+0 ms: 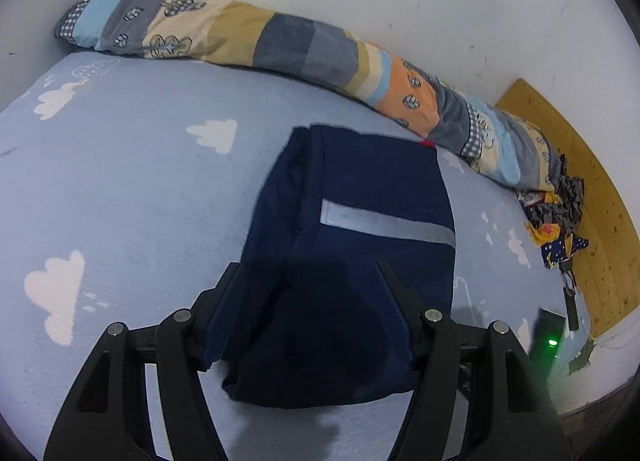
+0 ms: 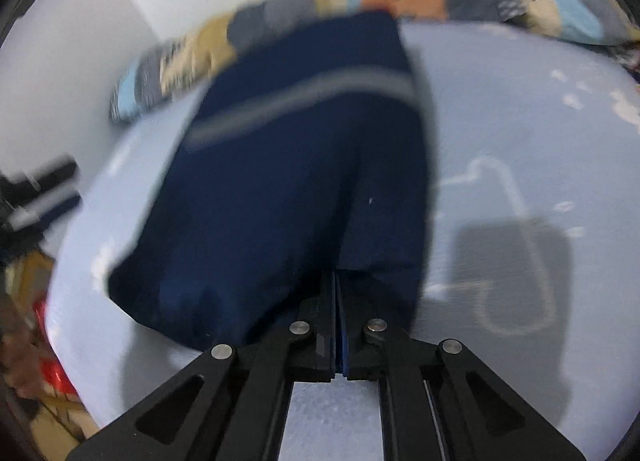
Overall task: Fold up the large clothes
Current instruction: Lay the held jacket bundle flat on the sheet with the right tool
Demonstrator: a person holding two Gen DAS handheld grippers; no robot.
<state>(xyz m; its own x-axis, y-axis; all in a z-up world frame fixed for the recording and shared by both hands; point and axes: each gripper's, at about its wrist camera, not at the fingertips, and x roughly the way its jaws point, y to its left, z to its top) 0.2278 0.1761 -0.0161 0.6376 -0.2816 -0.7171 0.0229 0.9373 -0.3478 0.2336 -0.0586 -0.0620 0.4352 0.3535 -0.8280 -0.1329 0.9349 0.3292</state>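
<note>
A folded navy garment [image 1: 360, 181] with a grey stripe [image 1: 384, 223] lies flat on the light-blue cloud-print bed sheet [image 1: 140, 201]. My left gripper [image 1: 308, 265] hovers over the garment's near end, open, its fingers spread wide above the cloth with nothing pressed between them. The right wrist view is blurred by motion. There the same garment [image 2: 300, 181] stretches away with its stripe [image 2: 300, 97] across the far part. My right gripper [image 2: 335, 275] is shut, with its tips at the garment's near edge. The blur hides whether any cloth is pinched.
A long patchwork bolster [image 1: 280, 37] runs along the white wall behind the garment. A wooden board [image 1: 580, 181] and a heap of coloured cloth [image 1: 556, 213] sit at the right. A dark device with a green light [image 1: 550, 341] stands near the bed's right edge.
</note>
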